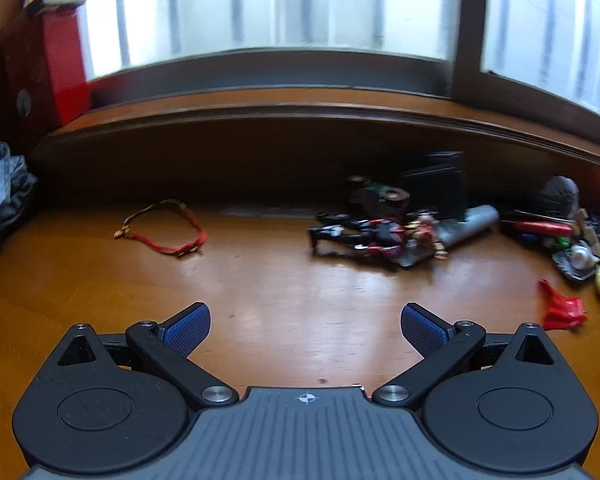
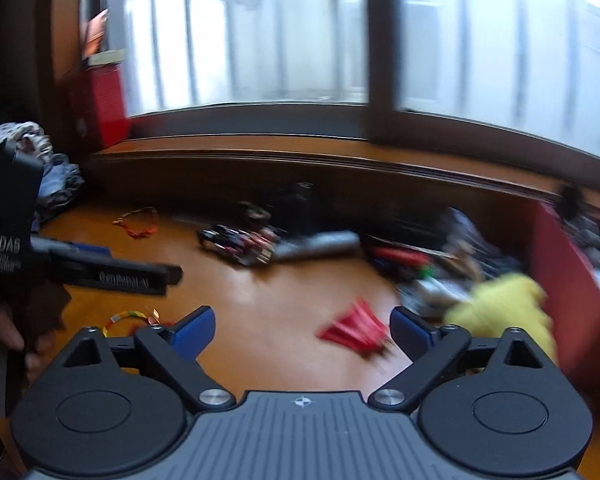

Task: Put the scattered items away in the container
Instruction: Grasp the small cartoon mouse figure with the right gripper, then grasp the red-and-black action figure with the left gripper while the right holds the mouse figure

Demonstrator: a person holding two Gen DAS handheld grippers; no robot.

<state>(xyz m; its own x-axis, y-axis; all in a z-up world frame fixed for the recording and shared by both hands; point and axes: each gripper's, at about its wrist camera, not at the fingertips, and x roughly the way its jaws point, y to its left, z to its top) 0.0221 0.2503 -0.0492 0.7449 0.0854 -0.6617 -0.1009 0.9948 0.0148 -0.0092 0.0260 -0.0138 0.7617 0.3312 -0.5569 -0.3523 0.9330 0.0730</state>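
Hovering with jaws spread and empty, the right gripper [image 2: 302,330] has a red toy piece [image 2: 354,334] just ahead between its fingers; the left gripper [image 1: 305,328] is likewise open. Blur suggests a rushed closing could knock it aside.

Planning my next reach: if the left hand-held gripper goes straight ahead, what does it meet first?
Probably bare wooden tabletop; left hand-held gripper is open and empty. Farther on, the action figure lies slightly right.
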